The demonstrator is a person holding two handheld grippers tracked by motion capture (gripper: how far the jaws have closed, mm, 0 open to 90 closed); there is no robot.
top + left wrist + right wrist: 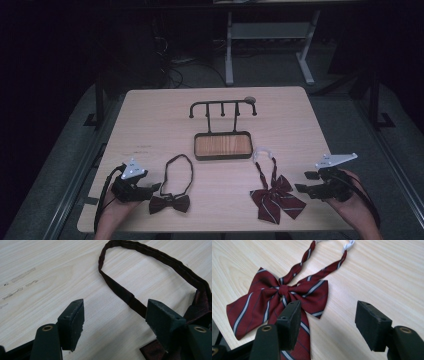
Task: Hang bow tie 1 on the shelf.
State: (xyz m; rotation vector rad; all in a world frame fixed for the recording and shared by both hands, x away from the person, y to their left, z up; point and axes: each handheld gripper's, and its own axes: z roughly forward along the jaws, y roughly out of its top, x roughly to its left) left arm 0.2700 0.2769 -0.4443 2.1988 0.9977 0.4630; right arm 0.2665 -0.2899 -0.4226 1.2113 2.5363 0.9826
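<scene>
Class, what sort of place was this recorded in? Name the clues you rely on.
Probably a lab or workshop: a bare wooden table stands on grey floor, a second desk's white legs rise behind it, and loose cables lie on the floor.

A pale wood-grain table stands on grey floor in a dim room, white metal desk legs behind it.

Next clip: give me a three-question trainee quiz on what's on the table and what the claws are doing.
1. True or false: the left claw is clamped on the dark bow tie.
2. Which tie lies nearest the right claw? A plain dark one; B striped bow tie.
3. What stands behind the wooden tray?

Key: 1 false, jaws open. 2 B. 3 A black hook rack.
</scene>
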